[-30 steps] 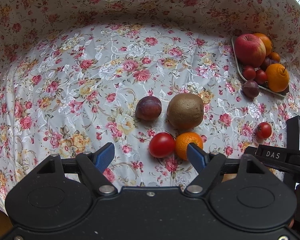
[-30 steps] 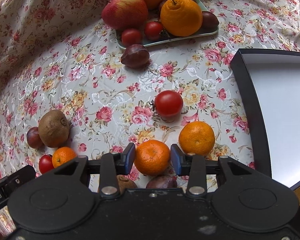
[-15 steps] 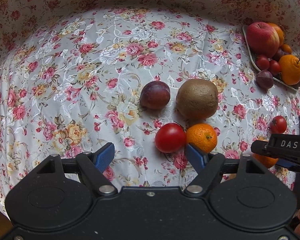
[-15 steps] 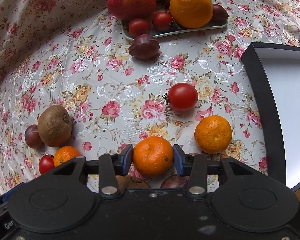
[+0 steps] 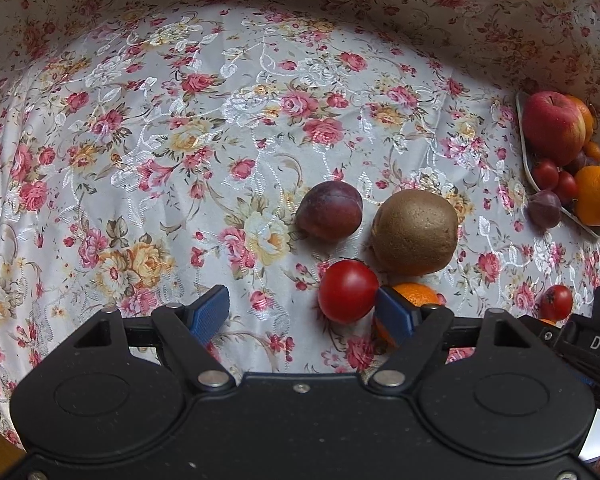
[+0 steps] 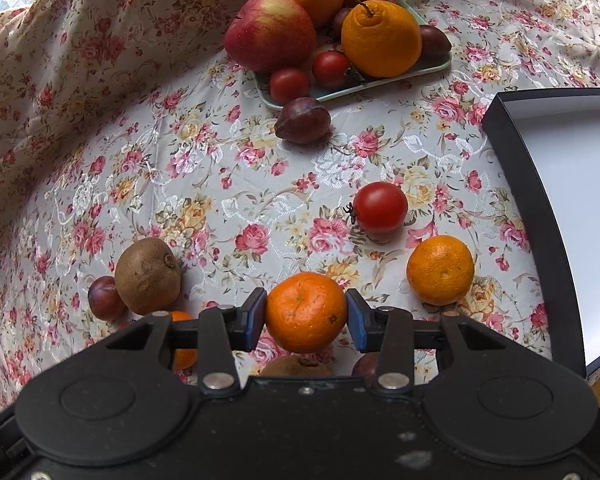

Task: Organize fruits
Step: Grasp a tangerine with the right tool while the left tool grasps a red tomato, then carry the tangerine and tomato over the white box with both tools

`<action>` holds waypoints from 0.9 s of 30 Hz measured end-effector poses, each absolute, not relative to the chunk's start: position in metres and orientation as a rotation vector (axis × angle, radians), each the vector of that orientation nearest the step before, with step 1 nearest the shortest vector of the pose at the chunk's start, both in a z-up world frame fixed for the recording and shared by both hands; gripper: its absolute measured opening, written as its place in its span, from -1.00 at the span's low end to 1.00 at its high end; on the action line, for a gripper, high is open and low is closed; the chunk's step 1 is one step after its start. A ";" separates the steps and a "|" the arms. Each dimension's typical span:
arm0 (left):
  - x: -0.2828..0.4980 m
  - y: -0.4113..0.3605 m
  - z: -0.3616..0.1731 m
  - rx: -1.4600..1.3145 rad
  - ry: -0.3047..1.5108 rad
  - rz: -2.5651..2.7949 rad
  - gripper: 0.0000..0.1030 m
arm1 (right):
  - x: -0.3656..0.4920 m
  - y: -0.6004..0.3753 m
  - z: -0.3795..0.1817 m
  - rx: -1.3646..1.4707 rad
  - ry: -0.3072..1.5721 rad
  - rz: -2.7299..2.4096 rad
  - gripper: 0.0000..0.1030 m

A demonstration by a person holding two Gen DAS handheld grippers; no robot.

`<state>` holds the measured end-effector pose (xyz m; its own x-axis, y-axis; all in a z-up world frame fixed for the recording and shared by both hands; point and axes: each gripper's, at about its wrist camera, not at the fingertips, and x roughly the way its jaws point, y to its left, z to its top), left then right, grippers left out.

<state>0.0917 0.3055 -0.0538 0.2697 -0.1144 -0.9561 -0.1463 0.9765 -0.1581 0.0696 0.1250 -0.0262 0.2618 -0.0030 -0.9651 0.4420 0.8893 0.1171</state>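
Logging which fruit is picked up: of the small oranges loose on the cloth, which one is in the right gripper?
The middle one, clamped between the right gripper pads; the other sits free beside the black box.

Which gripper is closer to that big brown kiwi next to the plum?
Left. The left gripper sits open just before the kiwi; the right gripper, shut on a mandarin, is farther off.

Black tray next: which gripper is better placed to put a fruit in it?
Right. The right gripper already clamps a mandarin, with the black tray just to its right. The left gripper is open and empty.
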 end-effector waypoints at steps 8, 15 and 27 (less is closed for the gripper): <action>0.095 0.287 -0.058 -0.113 1.281 0.042 0.53 | 0.070 0.118 -0.026 0.467 1.313 -0.313 -0.15; 0.095 0.281 -0.059 -0.111 1.284 -0.005 0.08 | 0.071 0.116 -0.022 0.455 1.304 -0.292 -0.15; 0.091 0.309 -0.027 -0.297 1.268 0.062 -0.20 | 0.070 0.114 -0.010 0.440 1.271 -0.260 -0.15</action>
